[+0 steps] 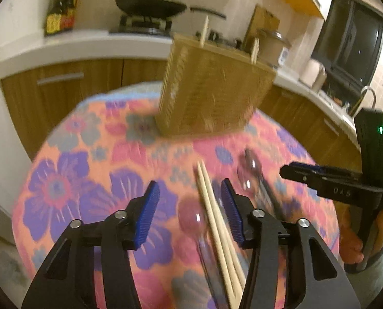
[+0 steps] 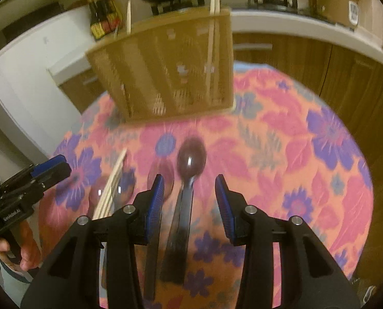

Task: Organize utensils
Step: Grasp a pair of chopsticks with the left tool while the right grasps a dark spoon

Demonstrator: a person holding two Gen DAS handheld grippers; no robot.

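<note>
**Both grippers lined up over the loose utensils**

In the left wrist view, my left gripper (image 1: 190,206) sits low in the frame, its fingers parted about halfway with nothing pressed between them. The pair of chopsticks (image 1: 217,226) runs up through the gap, nearer the right finger, which I read as my lining up on them. A clear spoon (image 1: 191,216) lies just left of the chopsticks, another spoon (image 1: 250,170) to their right. Further up stands the woven utensil holder (image 1: 212,90) on the flowered surface (image 1: 88,170), a few sticks already poking from its top, so it looks like the sorting target.

In the right wrist view, my right gripper (image 2: 189,193) is centred low, fingers likewise half apart and empty. The dark spoon (image 2: 188,180) lies straight between them, handle toward me, well placed for a handle pinch. The holder fills the upper centre.
</note>
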